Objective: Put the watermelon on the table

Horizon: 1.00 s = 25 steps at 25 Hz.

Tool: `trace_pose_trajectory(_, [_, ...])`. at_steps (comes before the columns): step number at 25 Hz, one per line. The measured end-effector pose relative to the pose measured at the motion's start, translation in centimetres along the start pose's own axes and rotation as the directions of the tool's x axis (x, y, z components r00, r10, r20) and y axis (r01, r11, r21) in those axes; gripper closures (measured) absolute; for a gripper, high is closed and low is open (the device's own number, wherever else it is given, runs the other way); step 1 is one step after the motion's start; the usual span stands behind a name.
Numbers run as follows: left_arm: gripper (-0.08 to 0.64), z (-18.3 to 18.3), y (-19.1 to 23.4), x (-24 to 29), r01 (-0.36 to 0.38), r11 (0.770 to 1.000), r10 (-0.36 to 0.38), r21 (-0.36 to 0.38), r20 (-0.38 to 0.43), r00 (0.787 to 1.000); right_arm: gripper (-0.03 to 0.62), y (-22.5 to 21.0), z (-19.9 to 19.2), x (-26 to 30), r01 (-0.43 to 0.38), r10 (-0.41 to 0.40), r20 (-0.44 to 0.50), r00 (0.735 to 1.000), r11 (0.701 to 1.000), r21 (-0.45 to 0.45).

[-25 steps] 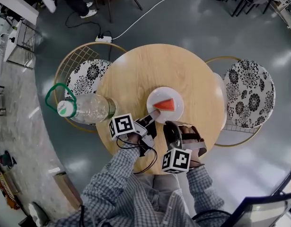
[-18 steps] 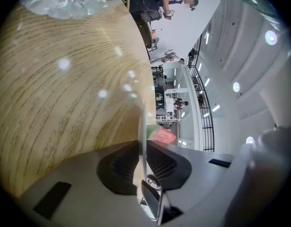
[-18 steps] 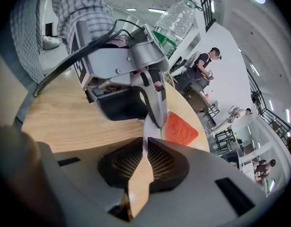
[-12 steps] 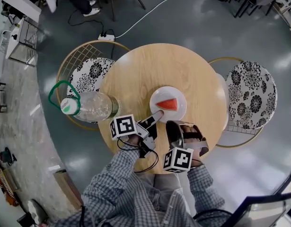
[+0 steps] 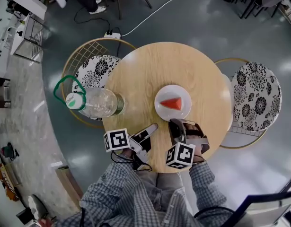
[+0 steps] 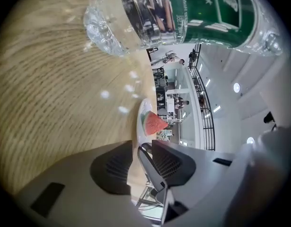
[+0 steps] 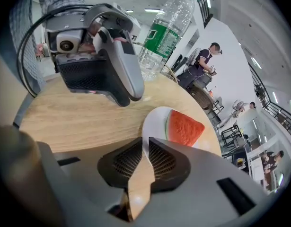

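Observation:
A red watermelon wedge (image 5: 173,103) lies on a white plate (image 5: 164,94), which rests on the round wooden table (image 5: 154,65). My right gripper (image 5: 176,123) sits at the plate's near edge, and in the right gripper view its jaw tips (image 7: 146,143) pinch the plate rim (image 7: 154,124) just in front of the wedge (image 7: 184,126). My left gripper (image 5: 152,126) hovers over the table a little short of the plate. Its jaws are opening, and nothing is between them (image 6: 145,148). Ahead of them I see the plate rim (image 6: 139,122) and the wedge (image 6: 154,123).
A large clear water bottle (image 5: 95,103) with a green label and handle stands at the table's left edge, close to my left gripper. Two chairs with flower-patterned cushions flank the table, one on the left (image 5: 91,72) and one on the right (image 5: 256,96). A cable and power strip (image 5: 112,34) lie on the floor.
My left gripper has let go of the plate's rim, opened, and drawn back toward me and to the left. The right gripper has stayed at the plate's near edge.

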<state>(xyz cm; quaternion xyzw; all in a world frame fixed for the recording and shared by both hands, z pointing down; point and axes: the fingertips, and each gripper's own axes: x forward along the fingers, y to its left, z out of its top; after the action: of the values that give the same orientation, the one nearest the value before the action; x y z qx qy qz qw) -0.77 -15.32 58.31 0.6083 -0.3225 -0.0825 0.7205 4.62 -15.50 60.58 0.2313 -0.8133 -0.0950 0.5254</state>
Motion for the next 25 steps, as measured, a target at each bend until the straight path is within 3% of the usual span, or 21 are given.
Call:
trace_pose_trajectory(5, [0.446,-0.5,-0.6,-0.8,-0.008,0.998,0.007,0.062,0.006,1.000,0.539,-0.2,0.0,-0.2,0.005,-0.005,0.007,1.000,0.995,0.100])
trace_pose_trajectory(8, [0.446,-0.7,-1.6,-0.9,0.022,0.994,-0.023,0.104,0.011,1.000,0.520,-0.6,0.3,-1.4,-0.024,0.005,0.073,0.997,0.964,0.265])
trace_pose_trajectory(12, [0.456,-1.1,-3.0,-1.5,0.062,0.986,-0.066,0.155,0.023,0.998,0.520,-1.7,0.5,-4.0,-0.076,-0.041,0.199,0.979,0.833,0.548])
trace_pose_trajectory(18, [0.550,-2.1,-6.1,-2.6,0.084,0.960,-0.090,0.265,0.008,0.996,0.559,-3.7,0.2,-9.6,-0.139,-0.181,0.305,0.935,0.603,0.786])
trace_pose_trajectory(25, [0.552,-3.6,-10.5,-4.8,0.156,0.943,-0.155,0.296,-0.028,0.988,0.574,-4.0,0.4,-14.7,-0.197,-0.267,0.343,0.900,0.453,0.870])
